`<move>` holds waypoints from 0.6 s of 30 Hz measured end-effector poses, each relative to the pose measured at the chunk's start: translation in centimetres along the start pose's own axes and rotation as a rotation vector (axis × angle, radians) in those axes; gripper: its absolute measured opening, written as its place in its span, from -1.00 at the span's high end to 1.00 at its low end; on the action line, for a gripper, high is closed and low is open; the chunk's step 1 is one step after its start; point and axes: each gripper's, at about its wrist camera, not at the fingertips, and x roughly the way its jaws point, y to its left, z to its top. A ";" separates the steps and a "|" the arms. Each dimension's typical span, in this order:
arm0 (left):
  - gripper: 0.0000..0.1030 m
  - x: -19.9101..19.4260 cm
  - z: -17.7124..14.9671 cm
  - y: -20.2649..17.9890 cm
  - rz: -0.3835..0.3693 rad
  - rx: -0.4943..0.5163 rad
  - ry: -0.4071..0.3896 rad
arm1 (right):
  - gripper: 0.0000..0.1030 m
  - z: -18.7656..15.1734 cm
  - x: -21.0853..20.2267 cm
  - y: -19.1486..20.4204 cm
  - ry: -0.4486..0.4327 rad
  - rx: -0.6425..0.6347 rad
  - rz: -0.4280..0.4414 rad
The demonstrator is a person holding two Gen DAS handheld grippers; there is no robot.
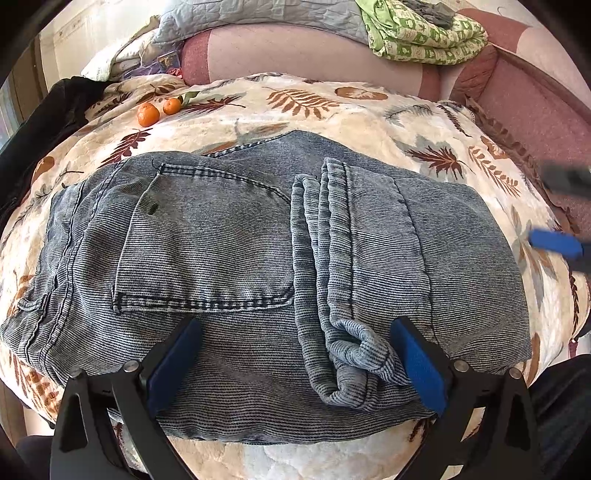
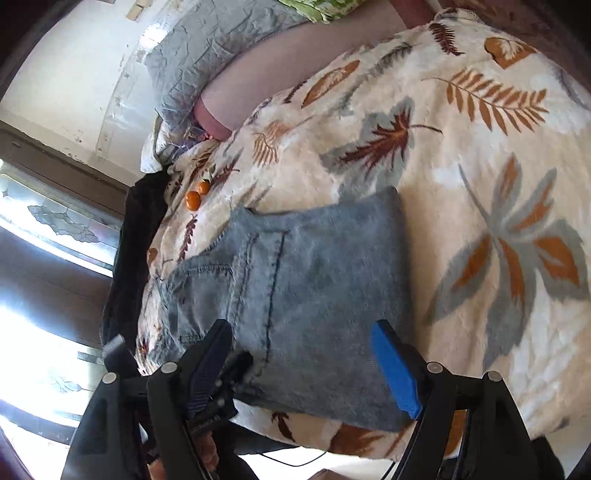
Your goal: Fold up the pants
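**A:** So where are your pants [image 1: 258, 266] right now?

**B:** Folded into a chunky blue-grey denim bundle on the bed, lying on that cream blanket with the leaf print [image 1: 332, 107]. In your left wrist view the waistband sits at the left, the back pocket faces up, and the leg hems are stacked across the middle.

**A:** And your grippers?

**B:** Your left gripper [image 1: 295, 362] is spread wide over the near edge of the bundle, gripping nothing. Your right gripper [image 2: 306, 369] is also wide open with nothing pinched; the denim just shows between its fingers.

**A:** Any brand or label you can read?

**B:** Nope. No tag legible on the denim; there's tiny print on the right gripper's dark finger, too small to make out.

**A:** Other stuff around?

**B:** Two small oranges [image 1: 148, 114] at the far left of the blanket, well apart from the pants, and a green patterned quilt [image 1: 421, 33] at the far right.
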 end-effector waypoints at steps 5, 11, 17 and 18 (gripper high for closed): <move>-0.97 0.0 -0.1 0.0 -0.002 0.007 -0.009 | -0.57 4.2 5.9 -3.9 0.076 0.094 -0.029; -0.97 -0.2 -0.3 0.1 -0.007 0.021 -0.025 | -0.57 2.3 3.1 -2.5 -0.015 0.085 0.002; -0.97 -0.1 -0.2 -0.2 0.008 0.020 -0.028 | -0.67 -2.5 3.6 -3.9 0.101 0.092 -0.002; -0.97 -0.1 -0.2 -0.2 0.011 0.021 -0.029 | -0.66 -2.4 3.3 -3.9 0.069 0.103 0.005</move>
